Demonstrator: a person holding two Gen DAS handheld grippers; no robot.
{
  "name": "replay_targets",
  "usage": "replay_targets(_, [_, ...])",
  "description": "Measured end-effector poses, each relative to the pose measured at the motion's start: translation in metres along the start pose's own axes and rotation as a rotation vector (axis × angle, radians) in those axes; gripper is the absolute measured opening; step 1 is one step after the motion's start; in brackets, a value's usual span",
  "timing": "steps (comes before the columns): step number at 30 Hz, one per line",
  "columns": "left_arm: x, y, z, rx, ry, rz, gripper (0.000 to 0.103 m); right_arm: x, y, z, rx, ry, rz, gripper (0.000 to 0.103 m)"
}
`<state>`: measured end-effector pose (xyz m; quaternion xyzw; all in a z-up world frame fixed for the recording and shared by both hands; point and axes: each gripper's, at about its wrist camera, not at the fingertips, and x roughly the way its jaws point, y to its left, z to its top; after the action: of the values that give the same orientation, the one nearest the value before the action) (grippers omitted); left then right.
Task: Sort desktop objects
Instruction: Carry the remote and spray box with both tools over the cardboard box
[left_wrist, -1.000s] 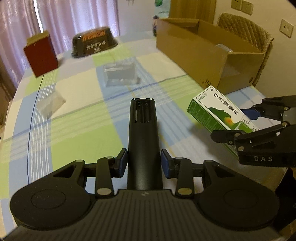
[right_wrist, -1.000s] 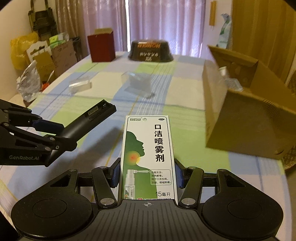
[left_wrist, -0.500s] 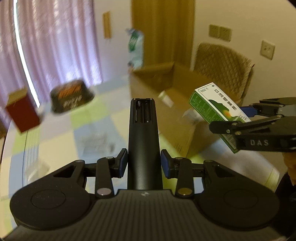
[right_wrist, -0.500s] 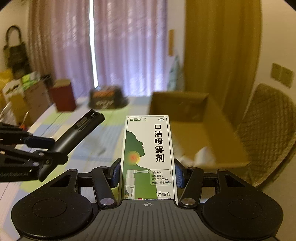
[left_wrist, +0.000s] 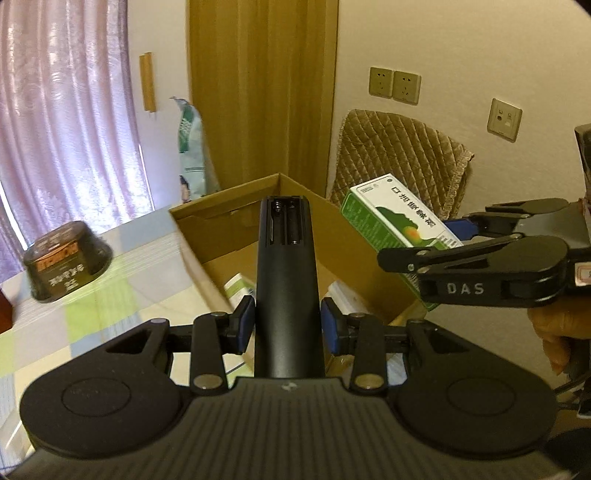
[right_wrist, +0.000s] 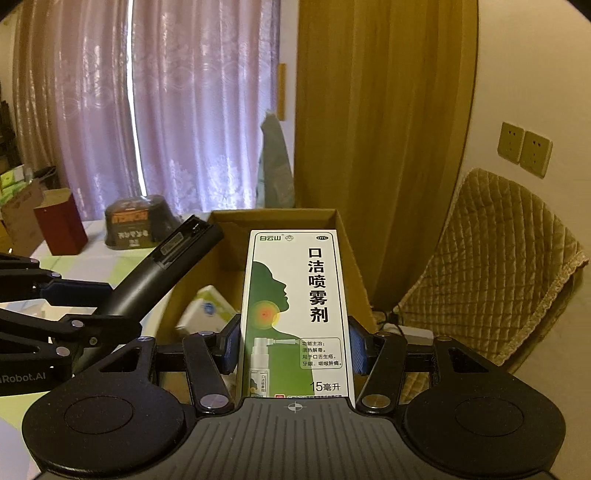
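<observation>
The left gripper (left_wrist: 287, 328) is clamped on one slim black plastic remote control (left_wrist: 286, 280), its battery bay uncovered; the right gripper (right_wrist: 294, 349) is clamped on one green-and-white cardboard spray carton (right_wrist: 295, 314). Both now hang above the single open brown cardboard box (left_wrist: 229, 236), having risen from the checked tablecloth (left_wrist: 107, 306) a second ago. Beyond stands one dark tub (left_wrist: 66, 266)

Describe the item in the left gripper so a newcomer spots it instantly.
Find the open brown cardboard box on the checked tablecloth. Over it, the left gripper clamps a long black plastic remote control. Unlike the green-and-white carton beside it, its battery bay lies open and empty.
</observation>
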<state>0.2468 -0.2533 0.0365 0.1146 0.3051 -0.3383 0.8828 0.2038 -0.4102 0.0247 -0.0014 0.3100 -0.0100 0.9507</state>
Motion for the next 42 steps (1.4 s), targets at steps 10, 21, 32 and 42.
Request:
replay_targets(10, [0.031,-0.004,0.003,0.014,0.032,-0.009,0.033,0.019,-0.019,-0.005,0.023,0.036,-0.003,0.055])
replay_targets(21, [0.049,-0.002,0.002,0.005,0.061,-0.015,0.033,0.034,-0.024,-0.007,0.026,0.059,-0.001,0.055])
replay_targets(32, [0.056,0.002,0.001,0.004,0.078,-0.005,0.000,0.038,-0.021,-0.006,0.018,0.064,0.001,0.054])
replay_targets(42, [0.048,0.008,-0.001,-0.010,0.067,0.006,0.000,0.039,-0.020,-0.007,0.016,0.065,0.006,0.054])
